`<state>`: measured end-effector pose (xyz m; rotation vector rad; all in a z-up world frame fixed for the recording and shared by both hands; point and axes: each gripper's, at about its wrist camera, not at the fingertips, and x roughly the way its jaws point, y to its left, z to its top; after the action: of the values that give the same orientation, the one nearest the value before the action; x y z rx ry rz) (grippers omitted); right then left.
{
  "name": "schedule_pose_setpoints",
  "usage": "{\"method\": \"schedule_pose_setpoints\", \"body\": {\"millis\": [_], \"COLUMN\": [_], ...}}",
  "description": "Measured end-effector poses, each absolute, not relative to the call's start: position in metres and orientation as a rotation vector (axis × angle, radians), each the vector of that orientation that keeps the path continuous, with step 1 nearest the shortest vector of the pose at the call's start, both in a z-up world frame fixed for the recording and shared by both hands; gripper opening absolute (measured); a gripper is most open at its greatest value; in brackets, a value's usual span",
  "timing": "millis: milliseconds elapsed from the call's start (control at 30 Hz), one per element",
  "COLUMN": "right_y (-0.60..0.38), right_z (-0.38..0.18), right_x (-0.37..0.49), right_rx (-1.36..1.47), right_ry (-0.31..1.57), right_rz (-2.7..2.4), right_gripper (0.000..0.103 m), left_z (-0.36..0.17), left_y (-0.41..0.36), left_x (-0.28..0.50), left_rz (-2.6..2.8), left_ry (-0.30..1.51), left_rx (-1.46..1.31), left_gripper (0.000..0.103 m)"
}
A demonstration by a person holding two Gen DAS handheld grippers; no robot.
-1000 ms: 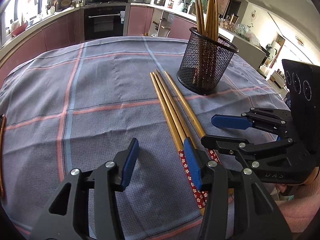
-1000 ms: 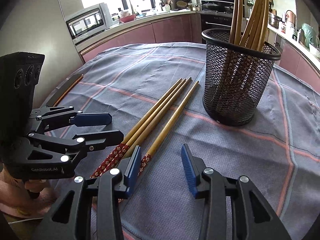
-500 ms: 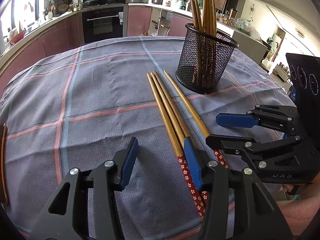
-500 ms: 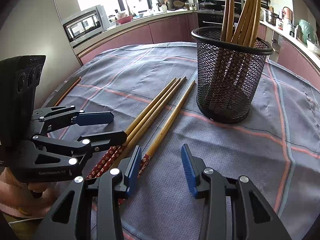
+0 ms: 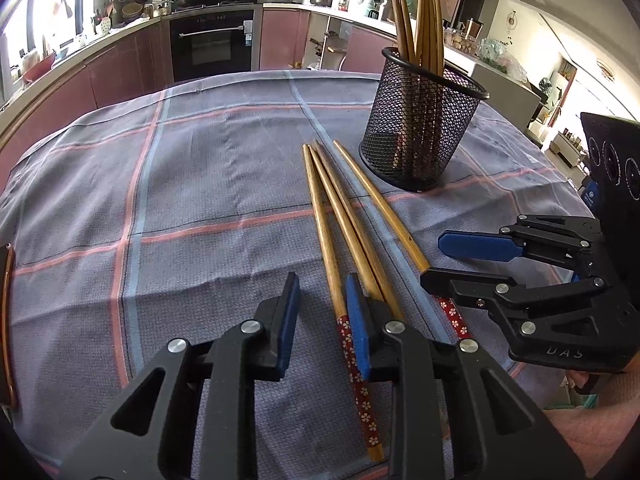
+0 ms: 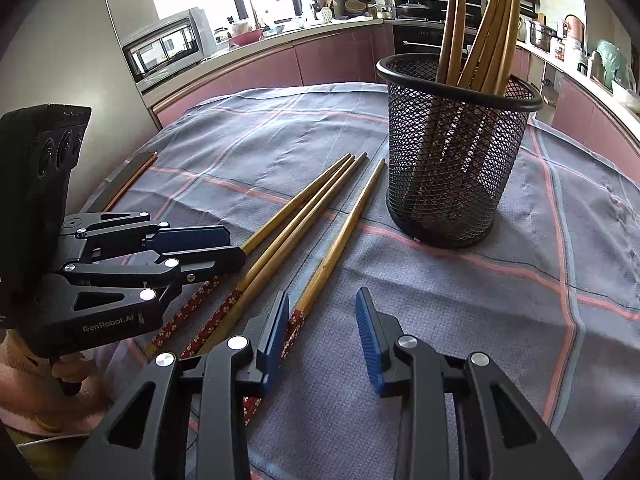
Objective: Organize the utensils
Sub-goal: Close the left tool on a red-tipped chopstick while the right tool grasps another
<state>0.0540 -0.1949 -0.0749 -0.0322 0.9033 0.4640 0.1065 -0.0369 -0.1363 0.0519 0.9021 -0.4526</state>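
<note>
While four chopsticks [image 5: 352, 236] lie loose on the checked cloth [image 5: 192, 184] over the worktop, tips toward the mesh cup [image 5: 420, 132] and patterned red ends toward the person, both hand-held grippers are closing with nothing between their pads. The left hand-held gripper [image 5: 322, 320] has its jaws narrowly apart over bare cloth; its right pad sits just beside, perhaps on, the leftmost stick, so no stick is inside the gap. The right hand-held gripper [image 6: 322, 332] is a little wider, its left pad beside the lone rightmost stick [image 6: 340, 240], and again only cloth shows between the jaws. More chopsticks [image 6: 480, 28] already stand in the cup, which is upright and just past the loose tips.

The likely failure, in my judgement, is a shut on nothing: each gripper is offset to one side of its nearest stick, so the pads may meet on cloth and bunch it. A pad riding on top of a stick could roll it sideways into its neighbours, since three lie touching in a bundle. Pinching two at once is another risk there. The grippers also work close together at the red ends and could knock each other. A stick taken near its end would droop and might catch the cup's rim, tipping the light cup.
</note>
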Motion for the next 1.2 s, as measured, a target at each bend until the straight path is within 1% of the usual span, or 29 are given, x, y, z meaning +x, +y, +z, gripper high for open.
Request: {"method": "schedule_pose_setpoints", "body": {"millis": [367, 433, 567, 633, 700, 967, 1200], "right_y": [-0.183, -0.183, -0.191, -0.197, -0.2, -0.212, -0.218], "right_z": [-0.076, -0.077, -0.079, -0.079, -0.08, -0.076, -0.072], "right_x": [0.076, 0.078, 0.081, 0.082, 0.081, 0.074, 0.068], "right_rx": [-0.018, -0.013, 0.054, 0.092, 0.113, 0.161, 0.154], "right_ry": [0.89, 0.886, 0.895, 0.901, 0.902, 0.885, 0.874], "right_rz": [0.444, 0.439, 0.448, 0.456, 0.457, 0.474, 0.478], "right_gripper": [0.031, 0.028, 0.012, 0.011, 0.009, 0.006, 0.006], "left_z": [-0.136, -0.136, -0.137, -0.136, -0.137, -0.129, -0.132], "left_y": [-0.047, -0.049, -0.049, -0.047, -0.045, -0.038, -0.039], "left_x": [0.12, 0.123, 0.125, 0.126, 0.126, 0.118, 0.112], "left_rz": [-0.438, -0.434, -0.423, -0.421, -0.416, -0.431, -0.448], "left_ry": [0.899, 0.899, 0.904, 0.913, 0.914, 0.897, 0.911], "left_rx": [0.069, 0.066, 0.048, 0.025, 0.009, -0.018, -0.023], "left_gripper": [0.024, 0.023, 0.013, 0.009, 0.008, 0.008, 0.008]}}
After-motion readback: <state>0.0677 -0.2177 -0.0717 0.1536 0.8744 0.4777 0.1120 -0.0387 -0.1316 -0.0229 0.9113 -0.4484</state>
